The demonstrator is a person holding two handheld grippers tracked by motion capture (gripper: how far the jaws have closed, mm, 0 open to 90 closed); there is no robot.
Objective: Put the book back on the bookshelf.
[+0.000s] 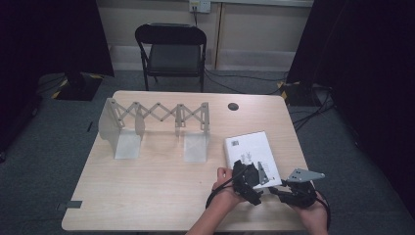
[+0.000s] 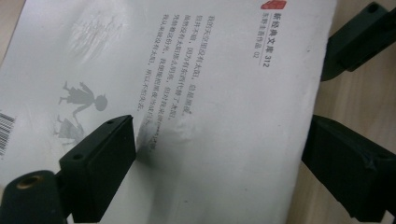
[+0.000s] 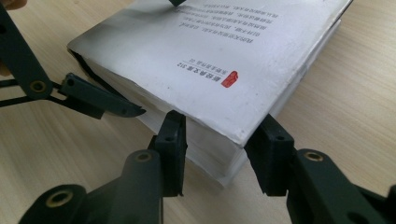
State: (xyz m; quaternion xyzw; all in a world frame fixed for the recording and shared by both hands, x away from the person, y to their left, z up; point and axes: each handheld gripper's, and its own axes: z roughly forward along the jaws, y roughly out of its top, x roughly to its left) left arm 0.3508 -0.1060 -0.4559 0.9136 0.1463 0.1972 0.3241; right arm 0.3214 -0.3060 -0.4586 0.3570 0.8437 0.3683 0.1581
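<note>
A thick white book (image 1: 249, 147) with printed text on its cover lies at the table's right side. My left gripper (image 1: 250, 172) hovers over its near end with the jaws open. In the left gripper view one pad (image 2: 100, 161) rests on the cover (image 2: 210, 93) beside a small dent, and the other pad (image 2: 348, 170) stands off past the book's edge. My right gripper (image 1: 275, 189) is at the near right corner. In the right gripper view its jaws (image 3: 222, 135) are shut on that corner of the book (image 3: 210, 60), one pad on the page edge, one on the adjoining side.
A grey scissor-type folding rack (image 1: 156, 115) with translucent dividers stands across the back left of the wooden table (image 1: 161, 196). A dark round hole (image 1: 233, 106) sits near the far edge. A black folding chair (image 1: 171, 49) stands behind the table.
</note>
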